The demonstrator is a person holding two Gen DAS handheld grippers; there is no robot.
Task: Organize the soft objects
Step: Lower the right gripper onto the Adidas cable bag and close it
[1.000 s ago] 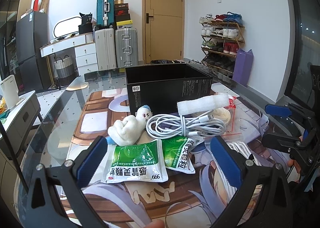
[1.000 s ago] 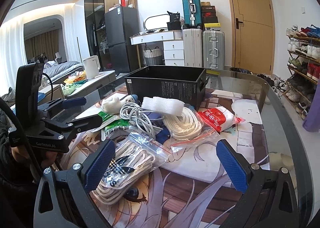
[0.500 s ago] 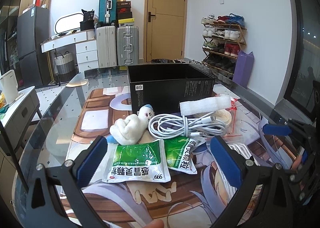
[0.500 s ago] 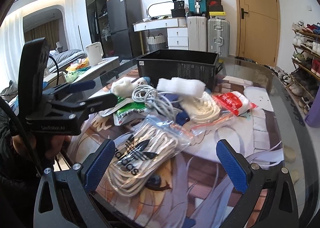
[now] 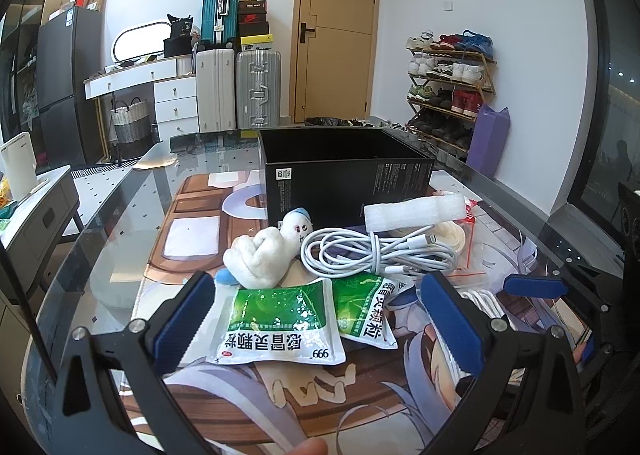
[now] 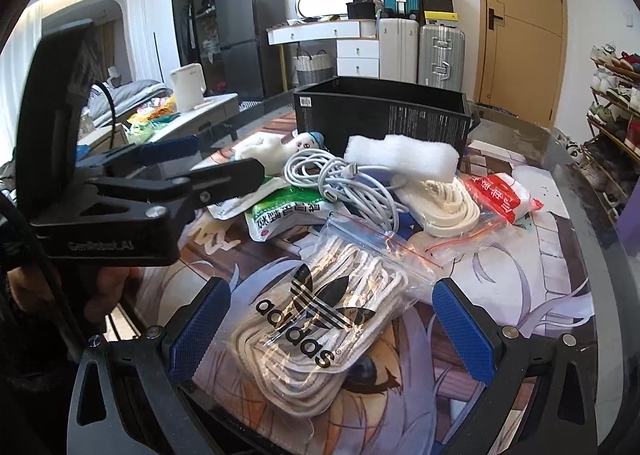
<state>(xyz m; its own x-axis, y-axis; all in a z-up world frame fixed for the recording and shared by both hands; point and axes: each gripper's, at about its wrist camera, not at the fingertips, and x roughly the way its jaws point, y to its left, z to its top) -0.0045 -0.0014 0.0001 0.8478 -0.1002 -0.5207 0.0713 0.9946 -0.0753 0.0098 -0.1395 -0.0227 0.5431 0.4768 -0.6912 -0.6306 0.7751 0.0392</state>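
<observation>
Bright, even daylight, both views sharp. Strong fisheye bending with dark vignette corners. Dark glass-topped table (image 5: pixel 120 215) throws pale reflections; clear zip bag of white laces (image 6: pixel 320 319) shows small glare spots.

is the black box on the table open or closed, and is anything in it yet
Open: the black box has no lid, and its rim and dark inner walls show. Whether anything lies inside, cannot tell; both views look across the top, and the floor is hidden.

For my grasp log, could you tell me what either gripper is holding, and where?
Nothing: the left gripper and right gripper are both open.
</observation>
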